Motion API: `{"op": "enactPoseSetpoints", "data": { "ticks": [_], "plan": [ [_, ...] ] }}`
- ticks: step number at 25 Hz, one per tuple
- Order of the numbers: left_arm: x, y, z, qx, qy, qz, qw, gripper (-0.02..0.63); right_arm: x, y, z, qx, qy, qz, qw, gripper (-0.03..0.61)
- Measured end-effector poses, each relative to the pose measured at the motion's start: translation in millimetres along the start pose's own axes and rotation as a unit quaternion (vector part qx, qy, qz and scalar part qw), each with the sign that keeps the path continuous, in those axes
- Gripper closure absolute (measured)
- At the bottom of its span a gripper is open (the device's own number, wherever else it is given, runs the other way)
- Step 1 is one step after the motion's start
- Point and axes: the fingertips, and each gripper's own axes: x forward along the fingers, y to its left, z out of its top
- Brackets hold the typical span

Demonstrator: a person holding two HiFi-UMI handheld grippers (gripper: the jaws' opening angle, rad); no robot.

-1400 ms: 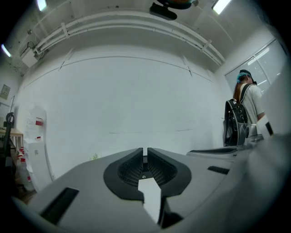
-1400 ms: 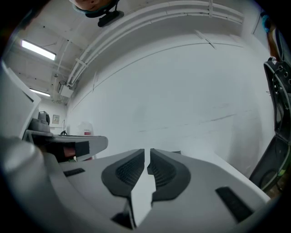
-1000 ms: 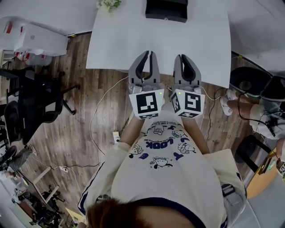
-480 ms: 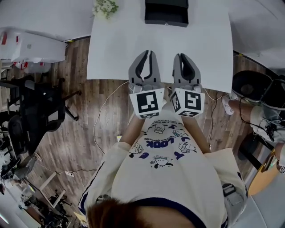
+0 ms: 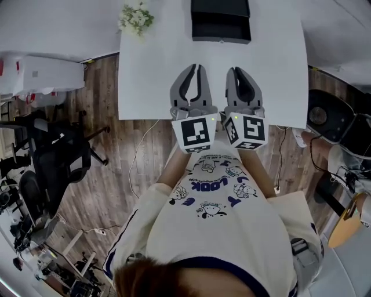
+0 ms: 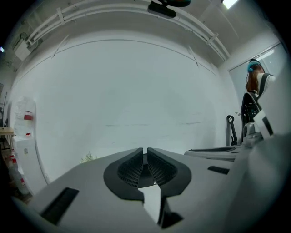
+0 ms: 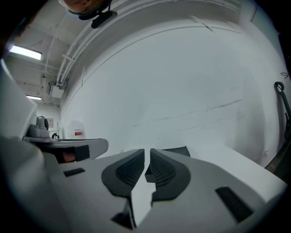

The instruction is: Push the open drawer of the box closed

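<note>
A black box [image 5: 221, 8] stands at the far edge of the white table [image 5: 151, 69], and its open drawer [image 5: 221, 30] sticks out toward me. My left gripper [image 5: 195, 67] and right gripper [image 5: 236, 71] hover side by side over the table's near half, well short of the drawer. Both are shut and hold nothing. In the left gripper view the jaws [image 6: 145, 150] meet in front of a white wall. From the right gripper [image 7: 147, 152] view, a corner of the black box [image 7: 176, 149] shows just beyond the jaws.
A small potted plant [image 5: 136, 17] stands on the table's far left corner. Black office chairs [image 5: 49, 156] and a white cabinet [image 5: 43, 75] are on the wooden floor to the left. Another chair [image 5: 327, 119] and cables [image 5: 139, 156] lie around the table.
The table's near edge has slid down the head view, so both grippers now reach further over the table toward the box. Their jaws have stayed shut.
</note>
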Motion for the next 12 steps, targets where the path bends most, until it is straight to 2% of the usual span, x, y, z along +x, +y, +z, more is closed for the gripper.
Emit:
{"op": "enactPoseSetpoints", "data": {
  "ticks": [12],
  "plan": [
    [64, 23, -16, -0.006, 0.024, -0.047, 0.9986, 0.577, 62, -13, -15, -0.001, 0.028, -0.055, 0.998, 0.525]
  ]
}}
